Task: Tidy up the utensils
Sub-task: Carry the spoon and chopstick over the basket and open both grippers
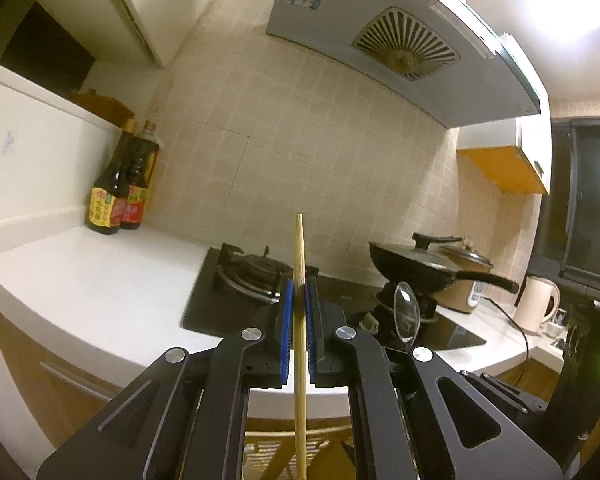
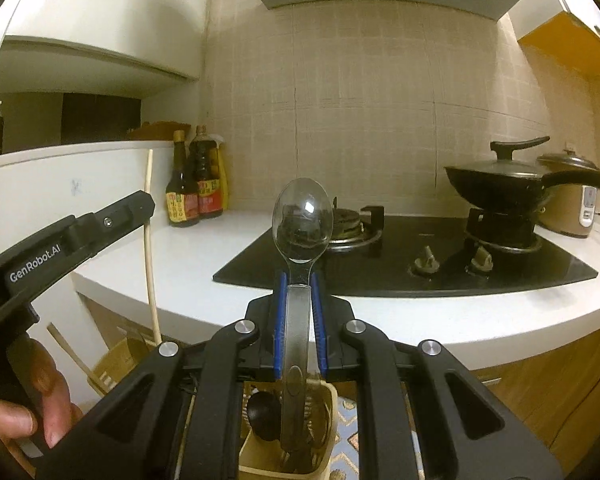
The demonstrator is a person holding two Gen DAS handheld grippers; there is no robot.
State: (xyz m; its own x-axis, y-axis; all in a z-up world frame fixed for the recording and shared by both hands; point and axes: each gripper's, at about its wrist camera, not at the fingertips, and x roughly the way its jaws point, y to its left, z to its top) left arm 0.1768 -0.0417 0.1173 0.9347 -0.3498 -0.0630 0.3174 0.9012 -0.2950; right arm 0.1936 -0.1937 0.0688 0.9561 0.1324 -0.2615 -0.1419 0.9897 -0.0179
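Observation:
My left gripper is shut on a wooden chopstick that stands upright between the blue pads, held in the air in front of the counter. My right gripper is shut on the handle of a clear plastic spoon, bowl up. The spoon also shows in the left wrist view, and the chopstick and left gripper body in the right wrist view. Below the right gripper stands a beige utensil holder with a black spoon and other utensils inside.
A white counter holds a black gas hob with a lidded black wok. Sauce bottles stand in the back left corner. A rice cooker and a white kettle sit at the right.

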